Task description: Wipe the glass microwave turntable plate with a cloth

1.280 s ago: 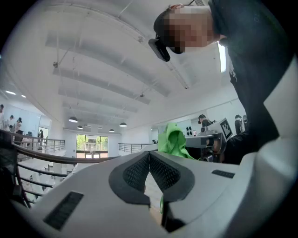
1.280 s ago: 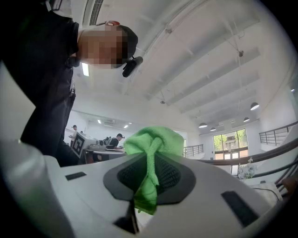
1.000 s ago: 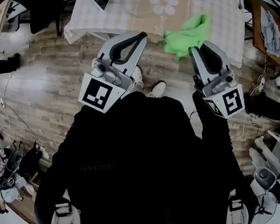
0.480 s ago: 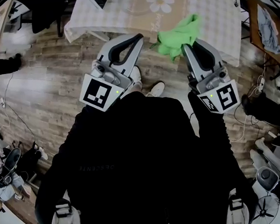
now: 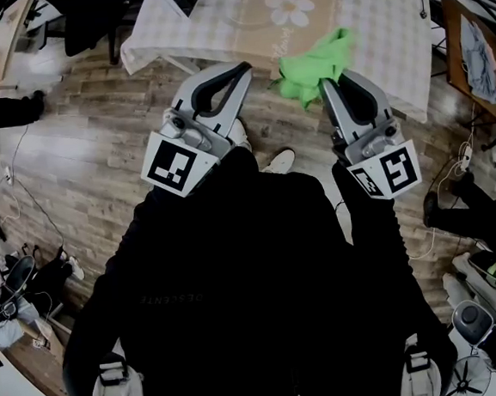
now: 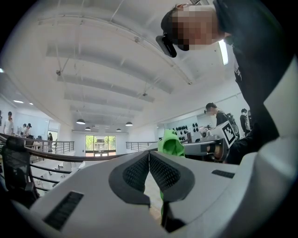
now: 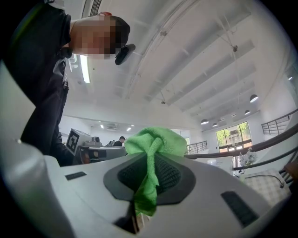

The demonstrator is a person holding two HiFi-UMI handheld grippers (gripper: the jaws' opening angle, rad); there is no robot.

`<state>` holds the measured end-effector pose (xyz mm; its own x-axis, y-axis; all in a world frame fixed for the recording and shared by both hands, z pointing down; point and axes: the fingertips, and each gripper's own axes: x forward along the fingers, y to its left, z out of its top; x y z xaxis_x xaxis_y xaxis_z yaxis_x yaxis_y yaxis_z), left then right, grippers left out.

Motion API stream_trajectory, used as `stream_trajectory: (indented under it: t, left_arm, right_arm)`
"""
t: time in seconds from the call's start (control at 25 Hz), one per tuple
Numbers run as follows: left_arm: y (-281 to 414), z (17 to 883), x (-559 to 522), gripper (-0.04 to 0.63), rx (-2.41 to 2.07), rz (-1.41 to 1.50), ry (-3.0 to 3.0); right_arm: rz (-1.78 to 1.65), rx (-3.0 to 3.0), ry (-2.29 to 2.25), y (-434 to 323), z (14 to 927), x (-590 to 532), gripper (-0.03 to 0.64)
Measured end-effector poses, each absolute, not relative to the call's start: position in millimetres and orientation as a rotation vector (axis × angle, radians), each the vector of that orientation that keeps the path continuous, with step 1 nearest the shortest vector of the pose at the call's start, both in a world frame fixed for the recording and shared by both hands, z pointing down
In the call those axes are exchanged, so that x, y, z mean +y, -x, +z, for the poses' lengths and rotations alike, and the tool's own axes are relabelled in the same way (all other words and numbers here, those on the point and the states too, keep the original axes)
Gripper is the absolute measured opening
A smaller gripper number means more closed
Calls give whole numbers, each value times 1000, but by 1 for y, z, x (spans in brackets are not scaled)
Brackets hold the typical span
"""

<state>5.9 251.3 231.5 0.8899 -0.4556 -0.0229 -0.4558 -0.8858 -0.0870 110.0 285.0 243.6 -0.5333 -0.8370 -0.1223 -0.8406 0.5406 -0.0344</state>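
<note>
Wooden floor (image 5: pixel 97 154) open at left, clothed table (image 5: pixel 361 10) blocking ahead

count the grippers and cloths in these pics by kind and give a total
green cloth: 1
grippers: 2, the left gripper shut and empty, the right gripper shut on the green cloth
total: 3

Person in black, a pale grey gripper in each hand.
A black long-sleeved top (image 5: pixel 242 323) with faint lettering (image 5: pixel 172 296) across it, and white shoes (image 5: pixel 281 158). The left gripper (image 5: pixel 242 66) and right gripper (image 5: pixel 334 82) have smooth light grey shells with rounded edges; their fingers (image 6: pixel 164 173) carry dark pads with a fine grid texture. Each bears a white cube (image 5: pixel 174 166) printed with black square markers.
</note>
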Motion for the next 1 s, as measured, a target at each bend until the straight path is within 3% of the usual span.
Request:
stream_trajectory:
  t: [1.0]
  left_arm:
    - [37,259,76,20,632,41,3010]
  right_arm:
    - [3,2729,1560,-49,263,102,57]
